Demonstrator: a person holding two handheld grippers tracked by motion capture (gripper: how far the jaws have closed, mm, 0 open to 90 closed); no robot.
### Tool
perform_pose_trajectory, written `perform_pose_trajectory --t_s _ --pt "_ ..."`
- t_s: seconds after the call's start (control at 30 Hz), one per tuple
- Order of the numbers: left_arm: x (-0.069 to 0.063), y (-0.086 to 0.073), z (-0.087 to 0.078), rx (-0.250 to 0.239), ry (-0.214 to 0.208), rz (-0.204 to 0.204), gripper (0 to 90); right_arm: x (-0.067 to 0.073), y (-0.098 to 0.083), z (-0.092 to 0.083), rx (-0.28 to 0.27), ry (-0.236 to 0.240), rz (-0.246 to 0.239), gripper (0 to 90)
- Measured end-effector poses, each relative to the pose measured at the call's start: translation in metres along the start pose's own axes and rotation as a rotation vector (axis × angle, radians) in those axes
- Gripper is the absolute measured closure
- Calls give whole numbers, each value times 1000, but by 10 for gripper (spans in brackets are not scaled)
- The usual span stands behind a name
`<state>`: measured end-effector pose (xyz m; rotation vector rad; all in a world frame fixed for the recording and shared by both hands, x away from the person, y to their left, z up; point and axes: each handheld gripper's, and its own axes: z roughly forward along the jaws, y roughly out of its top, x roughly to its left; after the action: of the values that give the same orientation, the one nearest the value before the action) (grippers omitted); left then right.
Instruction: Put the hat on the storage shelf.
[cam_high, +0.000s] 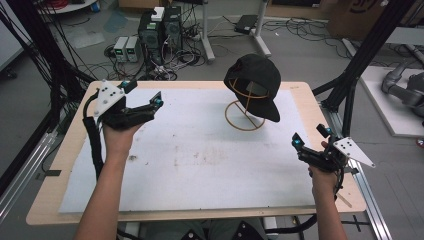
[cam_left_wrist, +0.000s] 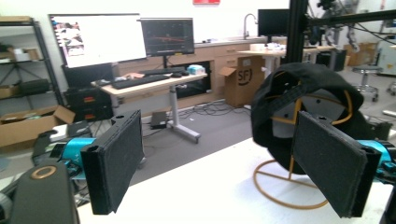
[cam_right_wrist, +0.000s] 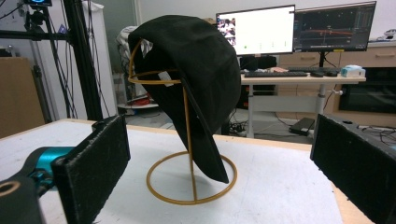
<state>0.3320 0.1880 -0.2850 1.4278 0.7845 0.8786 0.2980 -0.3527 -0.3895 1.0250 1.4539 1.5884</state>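
Cap was seen on stand near table far edge, between both wide, empty grippers; right gripper judged slightly nearer than left gripper.

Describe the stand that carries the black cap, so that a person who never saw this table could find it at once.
Look at the white mat on the wooden table, toward its far side. There a black cap hangs on a thin yellow wire stand. Its round ring base and upright rod set it apart.
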Motion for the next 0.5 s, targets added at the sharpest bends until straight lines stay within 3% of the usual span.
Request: perform_pose_trajectory --t_s 0.17,0.3,0.5 --pt "9 -10 -21 5 30 -8 174 1 0 1 0 2 0 42" --pt "16 -17 -38 9 68 13 174 1 0 1 2 2 0 42" --pt "27 -32 -60 3 99 -25 173 2 0 2 5 4 5 42"
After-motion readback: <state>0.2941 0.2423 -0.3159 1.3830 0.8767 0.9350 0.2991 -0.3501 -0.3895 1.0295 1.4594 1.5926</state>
